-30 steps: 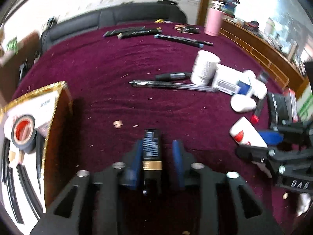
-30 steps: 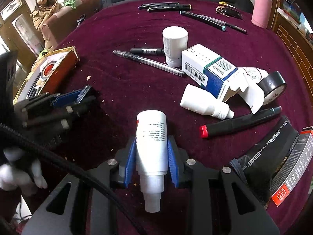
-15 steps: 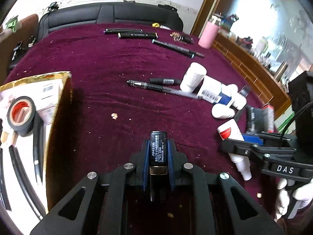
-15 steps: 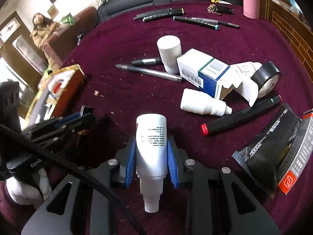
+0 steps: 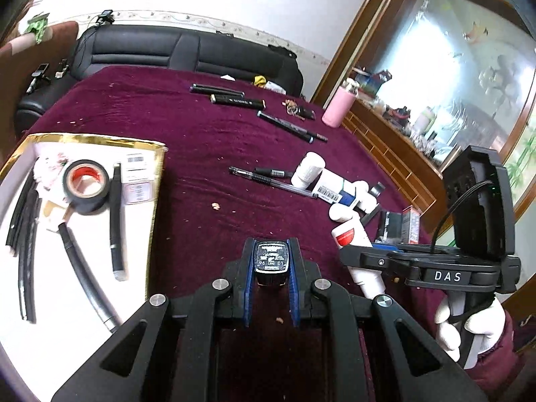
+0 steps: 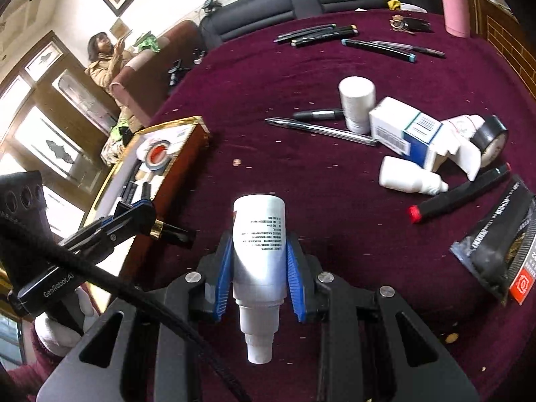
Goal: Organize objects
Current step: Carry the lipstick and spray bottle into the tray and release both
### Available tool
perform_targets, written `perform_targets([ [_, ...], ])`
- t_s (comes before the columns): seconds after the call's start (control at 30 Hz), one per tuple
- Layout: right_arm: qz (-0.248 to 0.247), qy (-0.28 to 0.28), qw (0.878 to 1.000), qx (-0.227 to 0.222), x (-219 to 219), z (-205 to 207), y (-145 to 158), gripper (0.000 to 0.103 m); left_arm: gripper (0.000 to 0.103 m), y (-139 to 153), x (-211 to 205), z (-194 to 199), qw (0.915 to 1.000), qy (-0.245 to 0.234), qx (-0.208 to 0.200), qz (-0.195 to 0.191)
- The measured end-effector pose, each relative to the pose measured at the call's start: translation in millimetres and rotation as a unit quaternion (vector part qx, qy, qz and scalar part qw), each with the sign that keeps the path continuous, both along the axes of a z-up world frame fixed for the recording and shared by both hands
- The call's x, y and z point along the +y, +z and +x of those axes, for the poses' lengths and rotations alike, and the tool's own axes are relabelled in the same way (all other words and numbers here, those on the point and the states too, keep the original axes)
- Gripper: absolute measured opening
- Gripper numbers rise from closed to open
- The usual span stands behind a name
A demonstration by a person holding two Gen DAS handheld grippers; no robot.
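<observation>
My left gripper (image 5: pixel 270 261) is shut on a small black tube with a gold band (image 5: pixel 270 257), held above the maroon table beside the gold-edged box (image 5: pixel 157 181). It also shows from the side in the right wrist view (image 6: pixel 167 229). My right gripper (image 6: pixel 259 258) is shut on a white bottle (image 6: pixel 259 241), nozzle pointing back toward the camera, held above the table. The same bottle shows in the left wrist view (image 5: pixel 350 234). The box holds a black tape roll (image 5: pixel 86 186) and several black pens (image 5: pixel 115 221).
On the table lie a white jar (image 6: pixel 356 102), a white-and-blue carton (image 6: pixel 407 132), a small white dropper bottle (image 6: pixel 410 179), a red-capped marker (image 6: pixel 459 197), a black tape roll (image 6: pixel 490 139), black packets (image 6: pixel 499 244), several pens (image 6: pixel 321 129) and a pink flask (image 6: pixel 454 1).
Both grippers have risen and tilted upward with their objects held. The left gripper has moved nearer the box, which now fills more of its view.
</observation>
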State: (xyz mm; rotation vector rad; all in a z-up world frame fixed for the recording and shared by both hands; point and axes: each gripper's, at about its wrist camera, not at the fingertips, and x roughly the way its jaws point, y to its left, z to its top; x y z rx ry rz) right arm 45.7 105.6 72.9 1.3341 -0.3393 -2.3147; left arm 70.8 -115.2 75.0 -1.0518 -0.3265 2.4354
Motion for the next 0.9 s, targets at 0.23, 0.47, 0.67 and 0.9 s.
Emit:
perform_targets([
  [0.23, -0.014, 0.039, 0.999, 0.014, -34, 6, 19, 0.028, 0.014, 16, -42, 19, 0.9987, 0.030, 0.018, 0.037],
  [0.47, -0.049, 0.094, 0.994, 0.000, -84, -5, 24, 0.028, 0.014, 35, -98, 32, 0.9961, 0.077, 0.036, 0.024],
  [0.67, -0.063, 0.139, 0.988, -0.016, -146, -22, 22, 0.028, 0.014, 33, -153, 35, 0.9926, 0.118, 0.026, -0.016],
  [0.9, -0.055, 0.171, 0.983, -0.042, -215, -43, -3, 0.028, 0.014, 5, -206, 12, 0.9887, 0.138, -0.019, -0.055],
])
